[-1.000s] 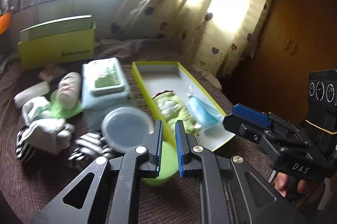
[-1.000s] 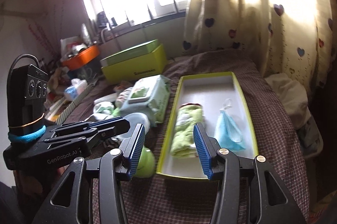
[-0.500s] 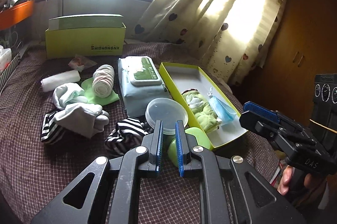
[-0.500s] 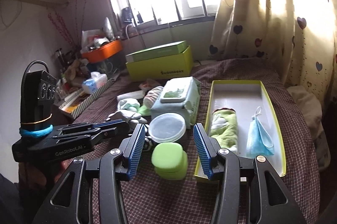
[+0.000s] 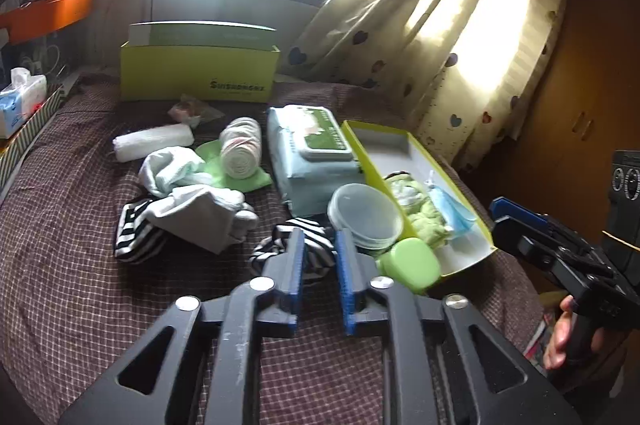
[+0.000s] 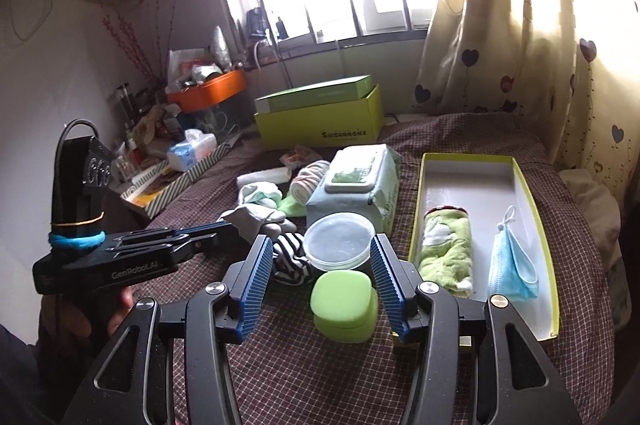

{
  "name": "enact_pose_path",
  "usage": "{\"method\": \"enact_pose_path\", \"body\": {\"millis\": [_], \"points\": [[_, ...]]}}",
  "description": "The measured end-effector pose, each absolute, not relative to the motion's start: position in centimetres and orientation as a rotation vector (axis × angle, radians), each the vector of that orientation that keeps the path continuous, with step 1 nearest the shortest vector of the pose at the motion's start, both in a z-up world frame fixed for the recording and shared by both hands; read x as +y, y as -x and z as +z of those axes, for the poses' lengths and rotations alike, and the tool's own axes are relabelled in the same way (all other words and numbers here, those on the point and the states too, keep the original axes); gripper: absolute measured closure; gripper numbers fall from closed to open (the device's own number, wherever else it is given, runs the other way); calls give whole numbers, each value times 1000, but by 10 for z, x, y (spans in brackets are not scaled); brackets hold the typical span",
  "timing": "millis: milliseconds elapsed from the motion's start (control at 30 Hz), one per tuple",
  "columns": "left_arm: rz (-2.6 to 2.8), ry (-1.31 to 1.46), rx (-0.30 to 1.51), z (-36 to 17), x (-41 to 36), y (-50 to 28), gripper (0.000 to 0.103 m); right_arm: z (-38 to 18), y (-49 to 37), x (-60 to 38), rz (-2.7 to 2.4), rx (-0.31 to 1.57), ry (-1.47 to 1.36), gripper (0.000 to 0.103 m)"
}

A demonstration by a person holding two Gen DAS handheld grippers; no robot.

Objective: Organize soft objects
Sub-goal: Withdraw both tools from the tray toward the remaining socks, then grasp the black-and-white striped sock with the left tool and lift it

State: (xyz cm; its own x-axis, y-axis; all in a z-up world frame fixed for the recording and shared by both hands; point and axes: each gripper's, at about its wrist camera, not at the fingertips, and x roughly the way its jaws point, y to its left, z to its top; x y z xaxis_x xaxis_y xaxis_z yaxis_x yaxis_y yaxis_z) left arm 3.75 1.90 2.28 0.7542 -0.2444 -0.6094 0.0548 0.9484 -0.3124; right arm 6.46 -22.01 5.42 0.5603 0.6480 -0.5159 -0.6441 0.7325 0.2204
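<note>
Above the bed [image 6: 460, 133], the right gripper [image 6: 322, 279] hovers level, jaws wide, the striped sock [image 6: 291, 257] just beyond its left jaw.

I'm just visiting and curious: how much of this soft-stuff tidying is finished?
Done: a green cloth and a blue face mask lie in the yellow tray. In hand: nothing; both grippers are empty. Left: striped socks, grey socks and a rolled cloth on the bed.
</note>
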Motion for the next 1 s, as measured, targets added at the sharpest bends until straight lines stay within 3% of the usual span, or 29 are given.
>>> {"method": "enact_pose_path", "body": {"millis": [67,133,500,600,1000], "points": [[-167,295,704,20,21,-39,66,53,-66,-218,768,615,-4,52],[-163,296,713,15,23,-43,62,51,-67,-217,772,617,-4,52],[-157,268,825,-21,17,-80,61,38,-82,-216,777,651,-12,52],[-159,240,836,-27,15,-88,54,35,-87,-216,776,661,-17,52],[-144,178,893,-49,1,-102,54,23,-103,-217,762,701,-41,52]]}}
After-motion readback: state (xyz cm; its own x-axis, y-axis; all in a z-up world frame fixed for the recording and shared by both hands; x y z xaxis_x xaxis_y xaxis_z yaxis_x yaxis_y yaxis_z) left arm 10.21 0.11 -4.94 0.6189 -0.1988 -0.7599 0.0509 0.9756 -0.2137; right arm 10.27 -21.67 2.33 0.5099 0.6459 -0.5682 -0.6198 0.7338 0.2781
